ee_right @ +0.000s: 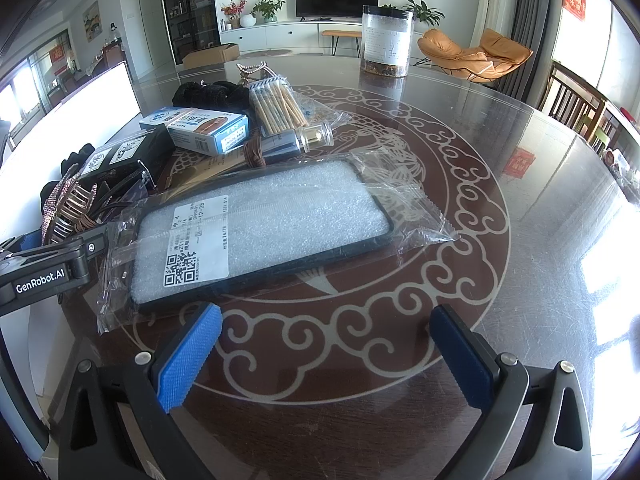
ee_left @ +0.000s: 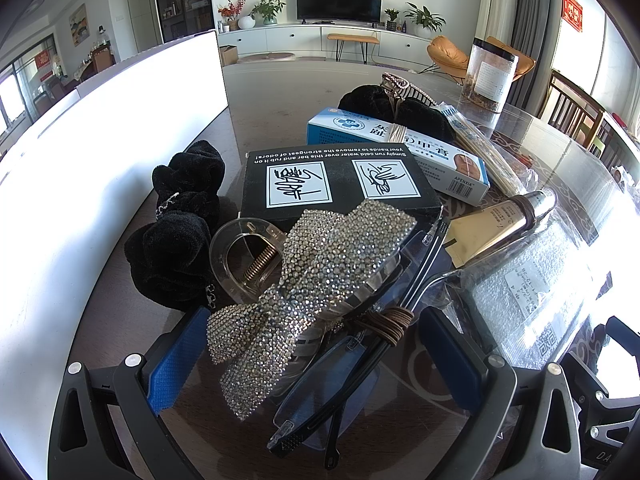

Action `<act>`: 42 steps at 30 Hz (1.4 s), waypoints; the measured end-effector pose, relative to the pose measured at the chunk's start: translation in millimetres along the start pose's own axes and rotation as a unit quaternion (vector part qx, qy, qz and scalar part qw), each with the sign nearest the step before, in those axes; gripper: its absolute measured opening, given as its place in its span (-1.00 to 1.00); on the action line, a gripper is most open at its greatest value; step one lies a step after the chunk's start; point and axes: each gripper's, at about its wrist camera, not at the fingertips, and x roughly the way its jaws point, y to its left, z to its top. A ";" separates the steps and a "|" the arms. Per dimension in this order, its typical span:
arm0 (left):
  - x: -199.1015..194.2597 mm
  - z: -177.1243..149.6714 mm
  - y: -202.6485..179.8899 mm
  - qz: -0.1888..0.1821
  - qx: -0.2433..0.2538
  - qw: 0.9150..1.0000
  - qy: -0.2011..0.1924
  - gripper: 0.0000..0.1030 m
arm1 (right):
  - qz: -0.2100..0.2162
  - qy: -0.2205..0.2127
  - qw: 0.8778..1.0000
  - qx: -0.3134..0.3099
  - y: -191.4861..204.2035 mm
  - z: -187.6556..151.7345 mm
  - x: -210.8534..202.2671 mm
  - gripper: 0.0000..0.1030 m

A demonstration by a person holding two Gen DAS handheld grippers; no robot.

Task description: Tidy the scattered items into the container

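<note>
My left gripper (ee_left: pixel 314 320) is open, its blue pads on either side of a rhinestone bow hair clip (ee_left: pixel 308 276) and folded black glasses (ee_left: pixel 340 380) without touching them. A clear claw clip (ee_left: pixel 240 252), a black scrunchie (ee_left: pixel 180 220) and a black box (ee_left: pixel 336 184) lie just beyond. The white container (ee_left: pixel 120 140) stands to the left, overexposed, its inside hidden. My right gripper (ee_right: pixel 324 320) is open over bare table, with nothing between its pads. A bagged phone case (ee_right: pixel 260 232) lies just ahead and left of it.
Further back lie a blue-and-white box (ee_right: pixel 208 130), a cotton swab pack (ee_right: pixel 276 106), a tube (ee_right: pixel 280 144) and a second scrunchie (ee_right: pixel 212 94). A clear jar (ee_right: pixel 386 40) stands at the far side. The round glass-topped table (ee_right: pixel 500 208) has chairs beyond its right edge.
</note>
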 end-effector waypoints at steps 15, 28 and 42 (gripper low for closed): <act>0.0 -0.1 0.0 0.000 0.000 1.000 0.000 1.00 | 0.000 0.000 1.000 0.000 -0.1 0.1 0.1 1.00; -13.2 -18.8 -0.1 -0.037 0.052 0.998 0.007 1.00 | 0.000 0.000 1.000 0.000 0.2 0.0 -0.2 1.00; -31.5 -9.6 65.6 -0.144 -0.068 0.985 0.070 1.00 | 0.000 0.000 1.000 0.000 0.2 0.1 0.0 1.00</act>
